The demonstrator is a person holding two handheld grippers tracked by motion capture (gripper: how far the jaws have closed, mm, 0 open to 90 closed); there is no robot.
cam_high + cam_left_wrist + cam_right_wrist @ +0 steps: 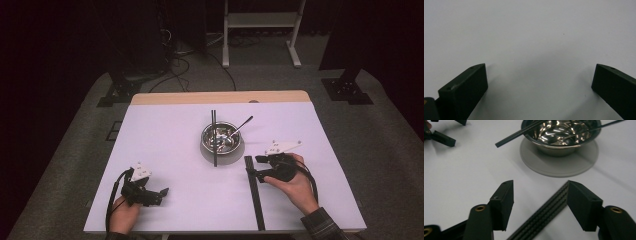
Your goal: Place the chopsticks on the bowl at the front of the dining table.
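At the near edge of the white table (165,150), the person's left hand (124,214) holds the left gripper (161,194) low over bare tabletop, pointing toward the middle; its jaws stand wide apart with nothing between them. The left gripper view gives just that — two black jaws over plain white surface (531,37).

On the right, the right hand (296,186) holds the right gripper (254,166), its jaws open and set on either side of the far end of a long black ribbed strip (254,192). The strip runs from there back to the near table edge. The right gripper view shows what the high view cannot: the strip (541,215) has lengthwise ridges and passes between the spread jaws, and I cannot tell whether either touches it.

Farther in, near the table's centre, a shiny metal bowl (220,137) sits on a round grey coaster (206,150). A pair of black chopsticks (214,135) lies across its rim, and a spoon (243,123) leans out toward the far right. From the right gripper view the coaster (564,162) lies just beyond the strip's end, apart from it.

Wide bare surface lies to the left of the bowl and between the two grippers — the far edge shows a wooden band (220,97).
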